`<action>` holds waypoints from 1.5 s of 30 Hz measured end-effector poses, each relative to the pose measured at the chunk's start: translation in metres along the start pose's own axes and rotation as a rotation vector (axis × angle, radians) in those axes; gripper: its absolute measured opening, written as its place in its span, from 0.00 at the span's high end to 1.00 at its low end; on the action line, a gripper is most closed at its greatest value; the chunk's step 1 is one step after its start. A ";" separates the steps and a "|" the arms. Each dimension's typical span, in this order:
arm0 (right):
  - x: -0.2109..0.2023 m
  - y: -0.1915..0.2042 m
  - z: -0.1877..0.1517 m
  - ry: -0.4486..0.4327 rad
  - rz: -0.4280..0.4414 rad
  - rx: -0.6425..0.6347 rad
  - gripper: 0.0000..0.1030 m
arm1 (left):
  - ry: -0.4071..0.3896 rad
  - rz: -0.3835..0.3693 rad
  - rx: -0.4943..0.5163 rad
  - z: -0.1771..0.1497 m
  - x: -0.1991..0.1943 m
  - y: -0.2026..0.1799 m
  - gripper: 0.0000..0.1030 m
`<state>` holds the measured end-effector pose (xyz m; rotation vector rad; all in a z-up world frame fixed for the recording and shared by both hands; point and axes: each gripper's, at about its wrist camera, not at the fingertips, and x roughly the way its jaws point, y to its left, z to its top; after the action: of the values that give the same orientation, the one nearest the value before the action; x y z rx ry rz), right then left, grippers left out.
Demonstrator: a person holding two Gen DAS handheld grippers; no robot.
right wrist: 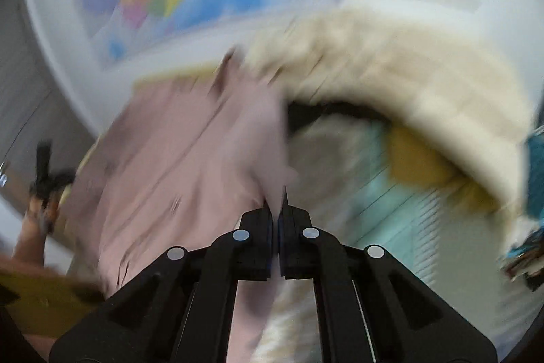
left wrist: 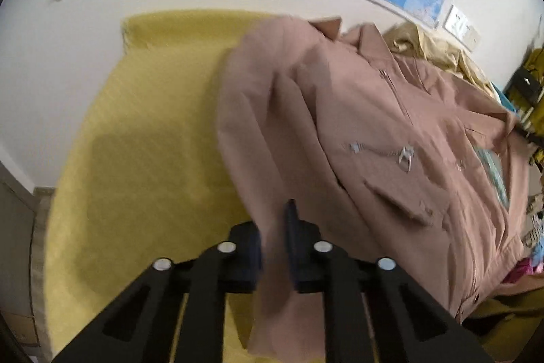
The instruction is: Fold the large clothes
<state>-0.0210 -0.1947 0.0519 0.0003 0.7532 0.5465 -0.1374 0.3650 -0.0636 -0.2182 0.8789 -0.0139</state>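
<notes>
On the yellow bed (left wrist: 142, 131) lies the pink jacket (left wrist: 391, 131), zip up, spread to the right. Our left claw (left wrist: 273, 240) is clamped on its near hem; our right claw (right wrist: 276, 210) is pinched shut on a pink edge, view blurred. We'd keep both grips tight, lift evenly, hold the edge taut, and avoid snagging the beige clothes (right wrist: 391, 63) far right.

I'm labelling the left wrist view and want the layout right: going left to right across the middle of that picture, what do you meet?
White wall → yellow bed cover → pink jacket → clutter of other clothes at the right edge.
</notes>
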 end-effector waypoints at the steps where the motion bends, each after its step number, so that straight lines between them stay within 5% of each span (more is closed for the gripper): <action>1: -0.006 -0.010 0.008 -0.022 -0.045 0.011 0.98 | -0.025 0.009 -0.012 0.002 -0.007 0.004 0.90; 4: -0.002 -0.043 0.018 -0.026 -0.169 0.061 0.97 | -0.065 0.064 -0.063 0.002 -0.021 0.019 0.84; 5: 0.012 -0.051 0.014 0.017 -0.159 0.088 0.94 | -0.063 0.069 -0.079 0.000 -0.023 0.024 0.65; 6: 0.025 -0.056 0.007 0.042 -0.198 0.106 0.84 | -0.061 0.066 -0.091 -0.002 -0.025 0.028 0.55; 7: 0.034 -0.059 0.000 0.070 -0.229 0.112 0.77 | -0.061 0.055 -0.093 -0.006 -0.027 0.029 0.54; 10: 0.052 -0.050 -0.023 0.091 -0.216 0.122 0.34 | -0.036 -0.008 -0.084 -0.016 -0.030 0.026 0.31; 11: 0.048 -0.043 -0.026 0.065 -0.221 0.111 0.32 | -0.031 -0.008 -0.067 -0.022 -0.031 0.020 0.23; 14: 0.024 -0.025 -0.033 -0.043 -0.219 0.094 0.22 | -0.006 -0.014 -0.003 -0.037 -0.025 0.001 0.22; 16: 0.012 -0.016 -0.036 -0.098 -0.181 0.097 0.22 | 0.027 -0.030 0.008 -0.043 -0.015 -0.007 0.25; 17: 0.007 -0.010 -0.038 -0.116 -0.162 0.097 0.22 | 0.038 -0.036 0.018 -0.045 -0.009 -0.011 0.46; 18: 0.006 -0.008 -0.035 -0.125 -0.151 0.096 0.22 | 0.043 -0.038 0.026 -0.046 -0.005 -0.015 0.77; 19: 0.002 -0.001 -0.036 -0.137 -0.123 0.090 0.22 | 0.040 -0.024 0.018 -0.043 -0.004 -0.016 0.94; 20: -0.001 0.002 -0.036 -0.139 -0.098 0.087 0.22 | 0.042 -0.012 0.005 -0.039 -0.004 -0.014 0.98; 26: -0.004 0.028 -0.038 -0.144 0.003 0.056 0.20 | -0.178 0.283 -0.020 0.024 -0.093 0.009 0.99; 28: -0.001 0.034 -0.040 -0.132 0.026 0.050 0.20 | -0.226 0.450 -0.007 0.047 -0.117 0.014 0.97; 29: 0.003 0.036 -0.042 -0.120 0.039 0.048 0.20 | -0.231 0.535 -0.003 0.053 -0.120 0.015 0.91; 31: 0.011 0.041 -0.047 -0.093 0.059 0.041 0.20 | -0.200 0.755 0.006 0.064 -0.112 0.017 0.67; 32: 0.015 0.043 -0.050 -0.080 0.063 0.040 0.20 | -0.184 0.800 0.027 0.064 -0.105 0.015 0.50; 34: 0.024 0.047 -0.058 -0.043 0.089 0.039 0.19 | -0.128 0.922 0.089 0.055 -0.083 0.010 0.41; 35: 0.029 0.049 -0.063 -0.023 0.100 0.040 0.16 | -0.101 0.917 0.087 0.050 -0.077 0.010 0.40; 36: 0.032 0.051 -0.067 -0.006 0.117 0.041 0.15 | -0.076 0.808 0.062 0.041 -0.073 0.010 0.40; 39: 0.037 0.056 -0.083 0.046 0.190 0.055 0.07 | -0.051 0.302 -0.015 0.012 -0.066 0.000 0.31; 42: 0.042 0.064 -0.102 0.118 0.283 0.068 0.06 | 0.000 -0.012 -0.010 -0.017 -0.053 -0.024 0.28; 45: 0.045 0.076 -0.122 0.192 0.369 0.062 0.06 | 0.026 -0.223 -0.013 -0.041 -0.038 -0.042 0.18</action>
<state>-0.1092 -0.1317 -0.0527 0.1483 0.9653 0.8830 -0.1901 0.3200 -0.0514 -0.3282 0.8768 -0.2194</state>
